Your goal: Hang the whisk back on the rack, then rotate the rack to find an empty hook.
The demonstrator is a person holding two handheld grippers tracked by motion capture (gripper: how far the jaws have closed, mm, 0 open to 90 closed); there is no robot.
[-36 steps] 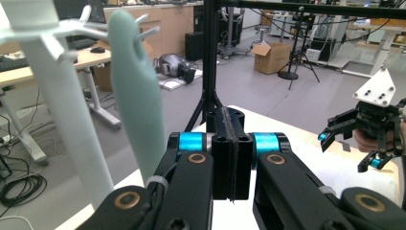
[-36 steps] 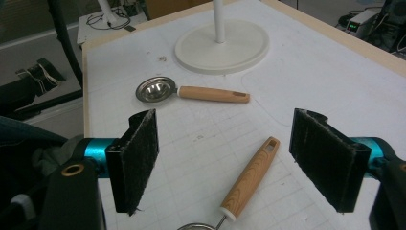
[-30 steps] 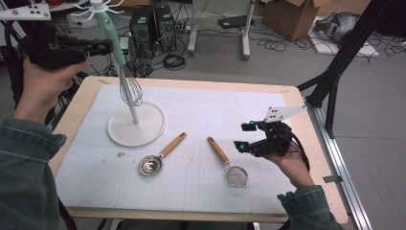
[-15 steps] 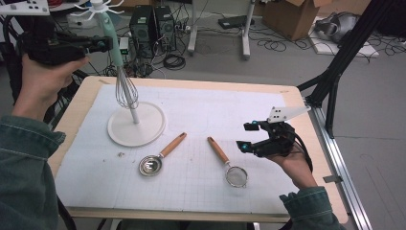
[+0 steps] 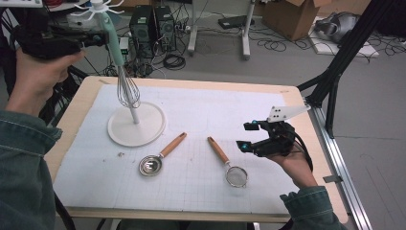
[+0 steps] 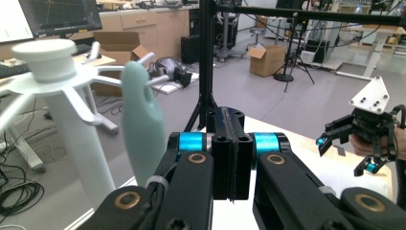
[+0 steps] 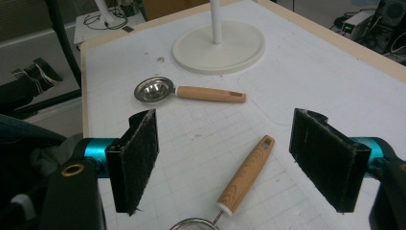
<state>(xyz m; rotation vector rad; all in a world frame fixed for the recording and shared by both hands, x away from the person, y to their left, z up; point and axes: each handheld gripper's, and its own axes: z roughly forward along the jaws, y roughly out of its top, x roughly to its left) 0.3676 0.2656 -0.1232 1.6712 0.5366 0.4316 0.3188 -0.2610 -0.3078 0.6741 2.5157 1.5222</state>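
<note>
The tabletop spans the middle of the high view under a white mat. At its upper left stands a white stand, its hooked top at the upper left of the left gripper view. A whisk with a pale green handle hangs beside the stand's pole, wires above the round base. The left tool, upper left, has its 2 jaws pressed flat together, gripping nothing, just right of the handle. The right tool, at right, hovers wide open and empty. Lower centre lie a strainer and a spoon.
</note>
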